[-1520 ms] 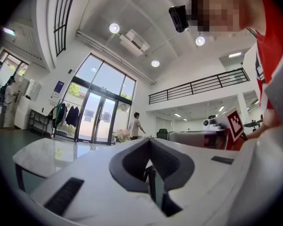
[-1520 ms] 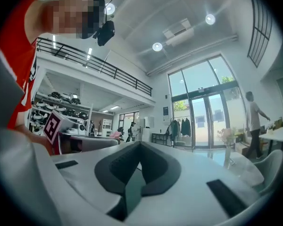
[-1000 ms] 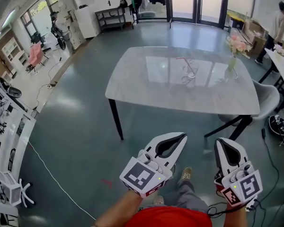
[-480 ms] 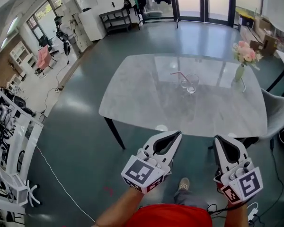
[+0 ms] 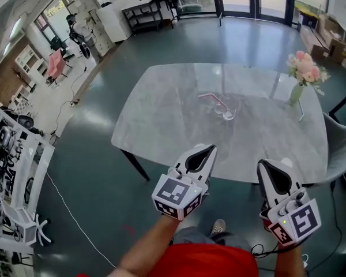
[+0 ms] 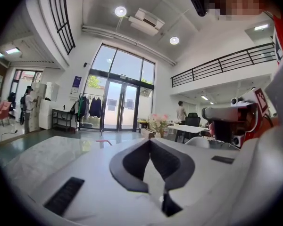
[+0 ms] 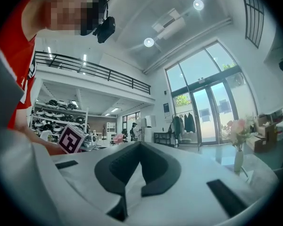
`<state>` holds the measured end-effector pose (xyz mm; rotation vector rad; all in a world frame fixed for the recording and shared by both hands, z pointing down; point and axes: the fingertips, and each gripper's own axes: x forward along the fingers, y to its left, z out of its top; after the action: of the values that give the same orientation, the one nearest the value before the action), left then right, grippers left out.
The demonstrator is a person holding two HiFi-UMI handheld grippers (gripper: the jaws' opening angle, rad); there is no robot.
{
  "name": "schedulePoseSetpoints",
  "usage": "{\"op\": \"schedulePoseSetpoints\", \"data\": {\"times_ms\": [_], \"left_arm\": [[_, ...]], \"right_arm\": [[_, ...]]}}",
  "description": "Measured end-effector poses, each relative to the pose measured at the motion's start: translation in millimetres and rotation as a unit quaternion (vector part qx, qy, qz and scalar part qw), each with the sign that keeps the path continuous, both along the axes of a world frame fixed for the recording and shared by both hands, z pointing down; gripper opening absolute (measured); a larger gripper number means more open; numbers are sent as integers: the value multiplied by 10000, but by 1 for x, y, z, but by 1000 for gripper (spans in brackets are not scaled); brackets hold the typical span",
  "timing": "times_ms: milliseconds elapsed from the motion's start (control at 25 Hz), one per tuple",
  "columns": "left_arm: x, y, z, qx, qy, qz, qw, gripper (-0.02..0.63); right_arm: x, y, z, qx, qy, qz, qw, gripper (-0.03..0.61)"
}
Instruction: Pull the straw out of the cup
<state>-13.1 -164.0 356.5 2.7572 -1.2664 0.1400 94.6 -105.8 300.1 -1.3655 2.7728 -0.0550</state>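
Observation:
A clear glass cup [image 5: 226, 109] stands near the middle of the pale marble table [image 5: 161, 114], with a pink bent straw [image 5: 210, 96] sticking out of it to the left. Both grippers hang at the table's near edge, well short of the cup. My left gripper [image 5: 212, 147] is shut and holds nothing, its tip just over the edge. To its right my right gripper [image 5: 261, 163] also has its jaws together and empty. In the left gripper view the straw [image 6: 103, 141] shows far beyond the closed jaws [image 6: 150, 141]. The right gripper view shows closed jaws [image 7: 139, 143] and no cup.
A vase of pink flowers [image 5: 303, 74] stands at the table's far right. A grey chair [image 5: 341, 146] sits beside the right edge. Shelving with equipment [image 5: 11, 172] lines the left wall, and a white cable [image 5: 75, 206] runs across the floor.
The person has walked up to the table, which now lies closer and lower in the head view. Both grippers moved forward with them to its near edge and stayed shut.

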Motion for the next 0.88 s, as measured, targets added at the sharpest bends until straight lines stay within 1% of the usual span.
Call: {"op": "schedulePoseSetpoints", "data": {"times_ms": [280,520,720,880], "left_arm": [[-7,-60,15,-204,-175,-230,9994,30],[-9,-117,40,-384,-214,-221,9988,46],[-15,-164,68,-772,-196,-257,9965,92],[-14,-190,91,-1083,-136,-338,9935,138]], "right_arm": [[-2,-36,8,-124,79,-29,9999,8],[-6,-84,14,-137,209,140,9996,8],[-13,-124,11,-180,301,325,9989,8],[-10,-140,6,-176,348,432,9983,8]]}}
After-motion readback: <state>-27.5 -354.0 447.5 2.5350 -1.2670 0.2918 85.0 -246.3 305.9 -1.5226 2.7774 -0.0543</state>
